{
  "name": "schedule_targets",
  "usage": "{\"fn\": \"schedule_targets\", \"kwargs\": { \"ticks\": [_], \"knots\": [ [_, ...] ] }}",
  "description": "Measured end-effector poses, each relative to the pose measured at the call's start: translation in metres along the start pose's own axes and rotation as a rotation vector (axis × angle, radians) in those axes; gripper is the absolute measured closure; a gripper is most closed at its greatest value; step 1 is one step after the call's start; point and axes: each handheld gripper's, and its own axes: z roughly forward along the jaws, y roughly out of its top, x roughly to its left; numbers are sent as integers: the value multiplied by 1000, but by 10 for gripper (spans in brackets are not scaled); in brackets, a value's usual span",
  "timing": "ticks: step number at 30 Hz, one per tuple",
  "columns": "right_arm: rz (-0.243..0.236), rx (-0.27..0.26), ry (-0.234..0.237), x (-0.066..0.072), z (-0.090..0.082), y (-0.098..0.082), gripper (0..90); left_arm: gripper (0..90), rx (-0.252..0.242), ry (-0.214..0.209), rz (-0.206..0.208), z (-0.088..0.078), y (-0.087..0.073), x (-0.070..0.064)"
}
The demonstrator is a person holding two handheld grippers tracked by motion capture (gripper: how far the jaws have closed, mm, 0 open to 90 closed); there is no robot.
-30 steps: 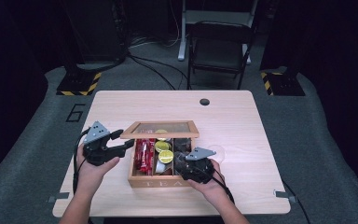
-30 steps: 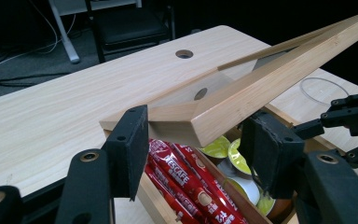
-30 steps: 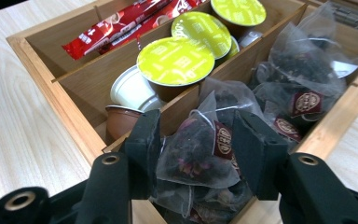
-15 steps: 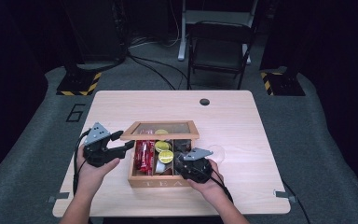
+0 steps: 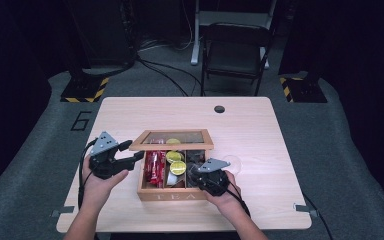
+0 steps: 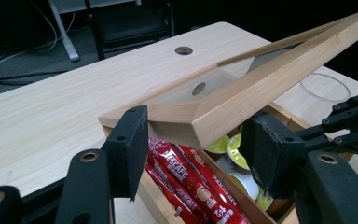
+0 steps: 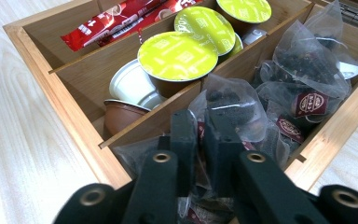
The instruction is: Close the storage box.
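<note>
A light wooden tea box point(image 5: 166, 194) with the word TEA on its front sits on the pale wooden worktop point(image 5: 260, 135), close to the person's side. Its wooden lid with a clear window point(image 5: 172, 140) is lifted up and tilts back.

The left tongs point(image 6: 193, 140) sit at the lid's near corner. One black pad is on each side of the wooden frame and they pinch it, holding the lid up. In the high view the left tongs point(image 5: 130, 155) reach in from the left side of the box.

The right tongs point(image 7: 199, 135) point down into the right part of the box. Their jaws have just been closing and are now almost together. They squeeze the top of a clear see-through tea bag with dark leaves inside point(image 7: 230, 105). More bags like it fill that part.

The middle part holds little cups with lime green tops point(image 7: 177, 56). The left part holds long red coffee sticks point(image 6: 186, 182).

A round clear plastic lid point(image 5: 231, 162) lies on the worktop just beside the box's right side.
</note>
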Motion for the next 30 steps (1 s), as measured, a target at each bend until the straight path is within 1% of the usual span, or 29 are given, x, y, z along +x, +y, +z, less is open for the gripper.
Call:
{"fn": "schedule_targets", "kwargs": {
  "ticks": [1,3,7,8,10,19,27,30],
  "knots": [
    [1,4,3,0,-1,0,877,424,0,0,0,0,0,0],
    [-3,7,15,0,-1,0,897,424,-1,0,-1,0,0,0],
    [-9,4,20,1,-3,1,900,424,-1,-3,-1,0,0,0],
    [1,-3,18,1,-3,1,900,424,0,-2,0,0,0,0],
    [-2,-8,17,1,-5,2,900,424,-2,-4,0,0,0,1],
    [34,-56,12,-2,-16,6,900,424,-3,-4,-1,0,0,1],
    [9,-101,13,1,-30,14,900,424,-3,-8,1,0,0,1],
    [15,-116,8,1,-35,15,900,424,-3,-10,0,0,0,1]
  ]
}}
